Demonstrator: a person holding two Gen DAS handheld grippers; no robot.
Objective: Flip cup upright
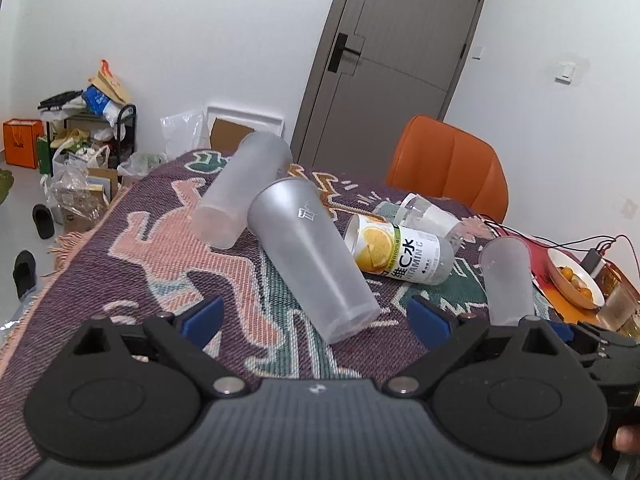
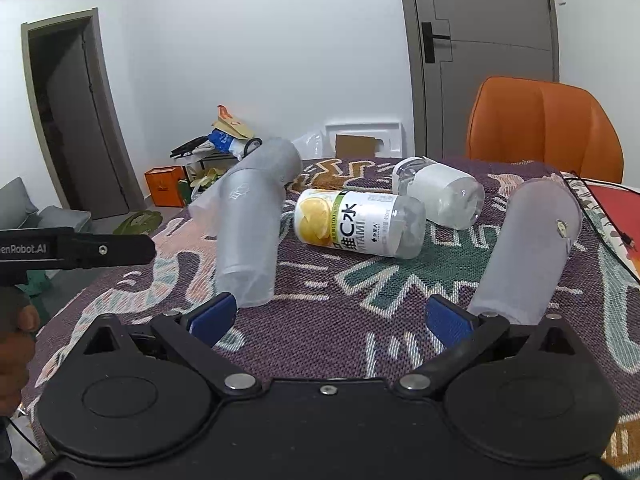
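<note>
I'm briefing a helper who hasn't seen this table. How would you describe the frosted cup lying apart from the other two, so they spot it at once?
Start at the orange chair behind the patterned tablecloth. Below it on the cloth, right of the lemon bottle, lies a frosted cup on its side. Unlike the two frosted cups that overlap on the left, it lies alone, near the red mat.

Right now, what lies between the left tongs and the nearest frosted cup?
Only bare woven tablecloth between the open left tongs and the frosted cup, seen in the left wrist view.
</note>
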